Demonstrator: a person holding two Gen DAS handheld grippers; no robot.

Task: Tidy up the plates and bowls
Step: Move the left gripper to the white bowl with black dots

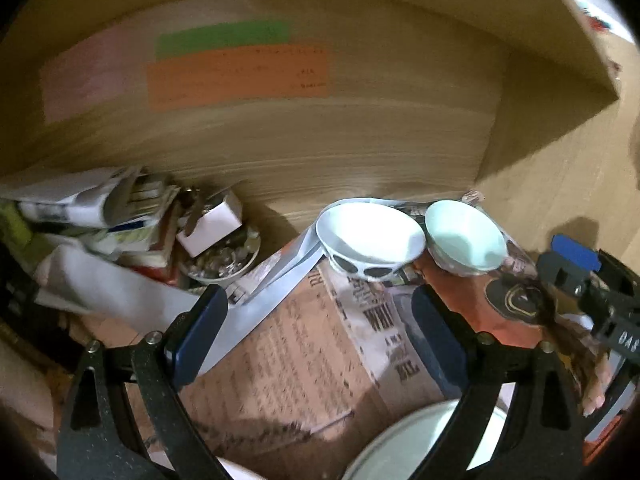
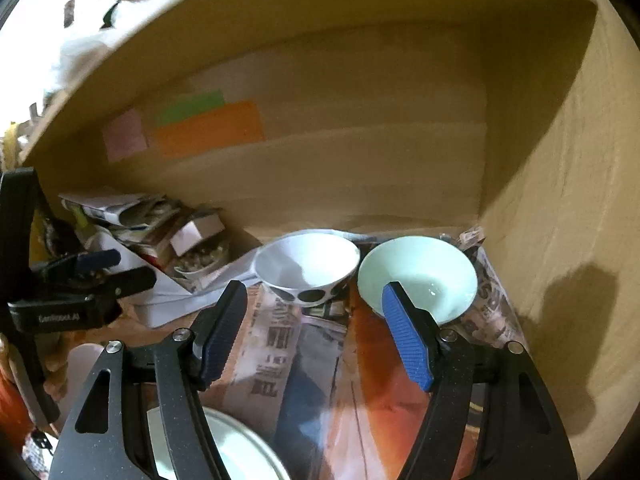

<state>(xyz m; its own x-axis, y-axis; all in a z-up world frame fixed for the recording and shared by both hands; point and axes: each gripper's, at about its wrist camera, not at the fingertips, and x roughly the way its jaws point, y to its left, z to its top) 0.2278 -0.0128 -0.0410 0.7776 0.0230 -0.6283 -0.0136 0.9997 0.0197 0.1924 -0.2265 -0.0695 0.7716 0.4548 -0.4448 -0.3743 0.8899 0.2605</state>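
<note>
Left wrist view: the left tool (image 1: 320,332) stands wide apart over newspaper sheets (image 1: 304,360) lining a wooden shelf (image 1: 360,140), gripping nothing. Ahead, a white ceramic bowl with dark oval spots (image 1: 370,240) and a pale mint-green ceramic bowl (image 1: 466,240) sit side by side, rims touching or nearly so. A white round plate (image 1: 404,452) shows at the bottom edge, under the tool.

Right wrist view: the right tool (image 2: 316,334) is about half open and empty, its right pad overlapping the mint bowl (image 2: 420,270). The spotted bowl (image 2: 306,268) stands just left. The plate (image 2: 240,452) lies near, apart from both bowls. Judging by this, the bowls look placed; the plate probably remains.
</note>
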